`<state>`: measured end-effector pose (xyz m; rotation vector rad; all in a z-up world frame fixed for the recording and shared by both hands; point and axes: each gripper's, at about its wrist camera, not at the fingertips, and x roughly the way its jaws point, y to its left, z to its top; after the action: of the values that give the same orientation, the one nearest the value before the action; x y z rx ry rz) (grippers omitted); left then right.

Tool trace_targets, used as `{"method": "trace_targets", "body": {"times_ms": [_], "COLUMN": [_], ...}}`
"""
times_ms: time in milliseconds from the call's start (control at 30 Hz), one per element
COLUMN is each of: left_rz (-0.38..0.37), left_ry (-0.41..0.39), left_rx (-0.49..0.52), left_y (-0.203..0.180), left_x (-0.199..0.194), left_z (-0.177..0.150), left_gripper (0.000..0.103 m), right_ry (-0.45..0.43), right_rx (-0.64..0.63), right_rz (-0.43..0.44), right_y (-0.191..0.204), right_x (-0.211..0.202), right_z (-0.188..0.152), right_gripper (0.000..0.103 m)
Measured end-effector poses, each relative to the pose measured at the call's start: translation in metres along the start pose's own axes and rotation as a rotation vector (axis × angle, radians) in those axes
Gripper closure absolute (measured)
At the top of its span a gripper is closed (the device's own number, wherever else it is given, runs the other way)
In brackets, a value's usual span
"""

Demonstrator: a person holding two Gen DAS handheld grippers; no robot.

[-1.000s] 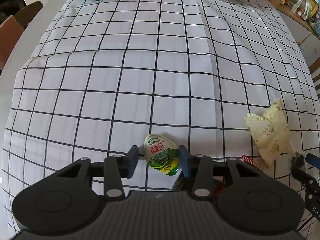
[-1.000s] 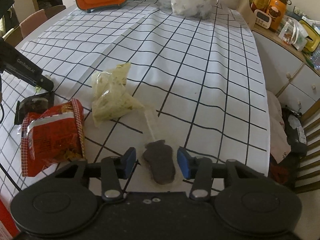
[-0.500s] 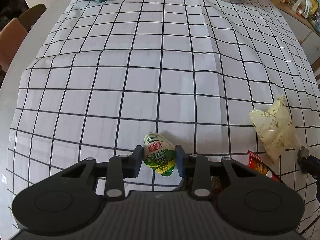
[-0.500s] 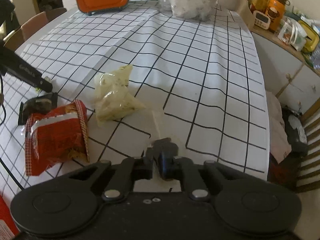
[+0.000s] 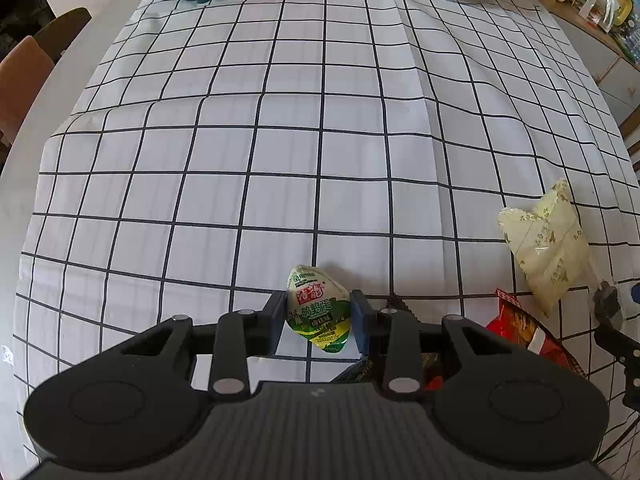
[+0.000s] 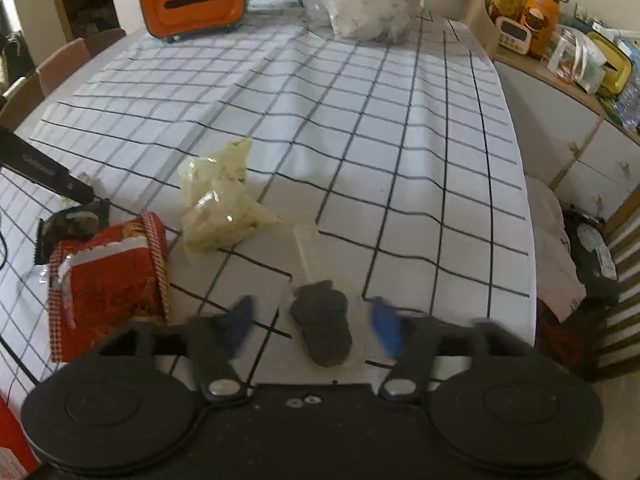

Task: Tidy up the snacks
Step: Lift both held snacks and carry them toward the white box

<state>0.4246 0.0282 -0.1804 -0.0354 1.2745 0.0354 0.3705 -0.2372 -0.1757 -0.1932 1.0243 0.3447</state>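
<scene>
My left claw [image 5: 319,317] is clenched on the small green-and-white foil snack packet [image 5: 319,307], both pads pressing its sides just over the grid-checked cloth surface [image 5: 320,152]. My right claw [image 6: 312,326] is opening, blurred pads clear of the dark brown snack in clear wrap [image 6: 322,327] lying between them on the surface. Left of that: red crinkled snack bag [image 6: 106,280], small black packet [image 6: 72,224], then pale yellow plastic pouch [image 6: 220,200]. Far edge: orange box with a slot [image 6: 194,4], clear plastic bag [image 6: 360,0].
</scene>
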Motion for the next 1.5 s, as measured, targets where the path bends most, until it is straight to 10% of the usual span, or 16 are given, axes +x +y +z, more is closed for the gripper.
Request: {"method": "trace_targets", "body": {"times_ms": [467,1500], "left_rz": [0.003,-0.072], "left_ry": [-0.002,-0.110], "left_rx": [0.012,0.016], "left_y": [-0.002,0.004], "left_x": [0.000,-0.096], "left_z": [0.000,-0.035], "left_gripper": [0.069,0.070], "right_ry": [0.019,-0.082], "right_rx": [0.029,0.101], "right_rz": [0.017,0.061], "right_y": [-0.004,-0.001], "right_x": [0.011,-0.097], "right_z": [0.002,-0.011], "right_gripper": [0.063,0.064]}}
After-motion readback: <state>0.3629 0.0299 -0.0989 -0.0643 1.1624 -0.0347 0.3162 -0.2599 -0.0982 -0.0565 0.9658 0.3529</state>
